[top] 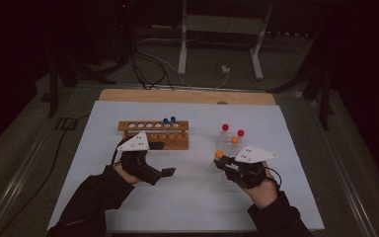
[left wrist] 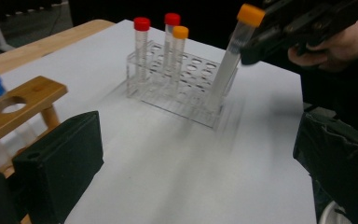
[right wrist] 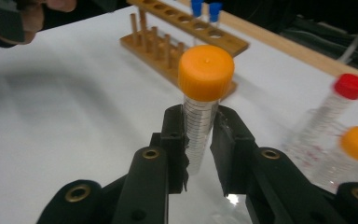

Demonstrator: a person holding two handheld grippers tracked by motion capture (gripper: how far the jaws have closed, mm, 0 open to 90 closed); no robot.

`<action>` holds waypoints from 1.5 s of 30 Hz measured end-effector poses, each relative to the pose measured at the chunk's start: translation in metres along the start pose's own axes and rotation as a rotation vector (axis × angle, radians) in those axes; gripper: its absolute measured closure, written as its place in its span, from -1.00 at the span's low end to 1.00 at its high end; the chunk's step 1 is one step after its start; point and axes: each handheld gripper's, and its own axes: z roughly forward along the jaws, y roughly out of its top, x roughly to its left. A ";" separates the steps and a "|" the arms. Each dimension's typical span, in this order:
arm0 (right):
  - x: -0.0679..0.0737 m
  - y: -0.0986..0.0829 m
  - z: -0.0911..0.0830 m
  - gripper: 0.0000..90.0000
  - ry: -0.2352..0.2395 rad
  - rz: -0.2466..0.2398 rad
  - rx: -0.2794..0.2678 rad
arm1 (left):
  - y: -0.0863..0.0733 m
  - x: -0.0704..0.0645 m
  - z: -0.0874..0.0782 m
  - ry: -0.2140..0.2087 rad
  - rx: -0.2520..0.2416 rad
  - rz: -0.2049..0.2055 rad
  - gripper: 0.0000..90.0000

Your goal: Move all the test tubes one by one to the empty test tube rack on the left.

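My right gripper is shut on a clear tube with an orange cap. The tube leans, and its lower end is down at the near corner of the clear plastic rack. Two red-capped tubes and another orange-capped tube stand in that rack. My left gripper hovers open and empty over the white sheet, between the two racks. The wooden rack holds two blue-capped tubes.
A white sheet covers the wooden table. Most holes in the wooden rack are free. Beyond the table lie cables and a white stand's legs on a dark floor.
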 end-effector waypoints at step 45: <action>0.030 -0.006 0.031 0.65 0.133 -0.035 0.082 | 0.016 -0.027 0.065 -0.137 0.022 0.146 0.55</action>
